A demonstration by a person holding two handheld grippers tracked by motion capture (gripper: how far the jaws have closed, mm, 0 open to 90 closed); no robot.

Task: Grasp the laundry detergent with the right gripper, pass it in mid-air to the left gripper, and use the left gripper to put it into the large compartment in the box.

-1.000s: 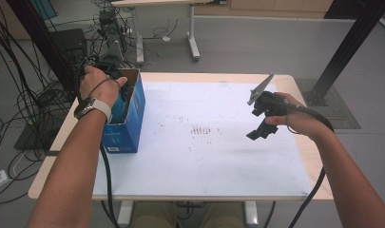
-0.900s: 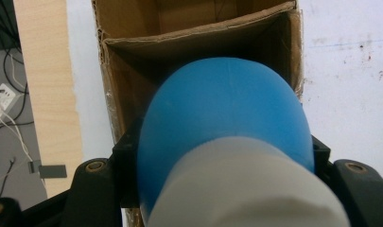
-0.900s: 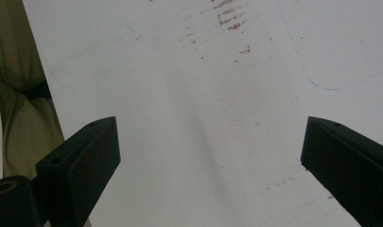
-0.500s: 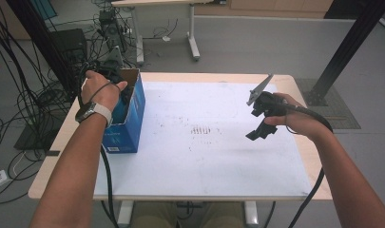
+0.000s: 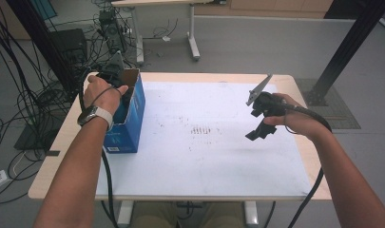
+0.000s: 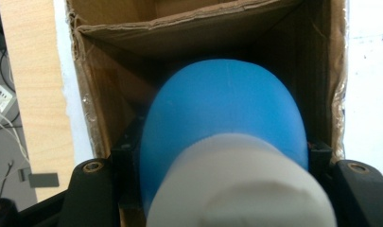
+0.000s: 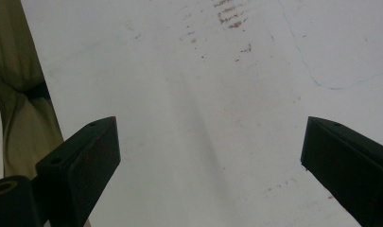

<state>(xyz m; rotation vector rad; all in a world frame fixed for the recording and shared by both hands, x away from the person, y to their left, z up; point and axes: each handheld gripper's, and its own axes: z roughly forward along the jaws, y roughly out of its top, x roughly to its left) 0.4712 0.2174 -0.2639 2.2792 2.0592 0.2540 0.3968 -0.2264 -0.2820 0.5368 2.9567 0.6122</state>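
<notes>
A blue cardboard box (image 5: 128,124) with an open top stands on the table's left side. My left gripper (image 5: 123,95) points down into it. In the left gripper view its jaws (image 6: 224,153) are shut on a rounded blue object (image 6: 222,109) with a white end (image 6: 236,189), held inside the box's brown walls (image 6: 293,42). My right gripper (image 5: 256,124) hovers over the right part of the white sheet (image 5: 204,156), open, with nothing between its fingers (image 7: 210,142).
The white sheet (image 7: 179,71) covers most of the wooden tabletop (image 5: 66,137) and carries faint brown marks (image 5: 204,129) near its middle. Cables and equipment lie on the floor at the left, and a black post stands at the far right.
The left hand has shifted very slightly over the box. The right hand and its gripper have stayed where they were.
</notes>
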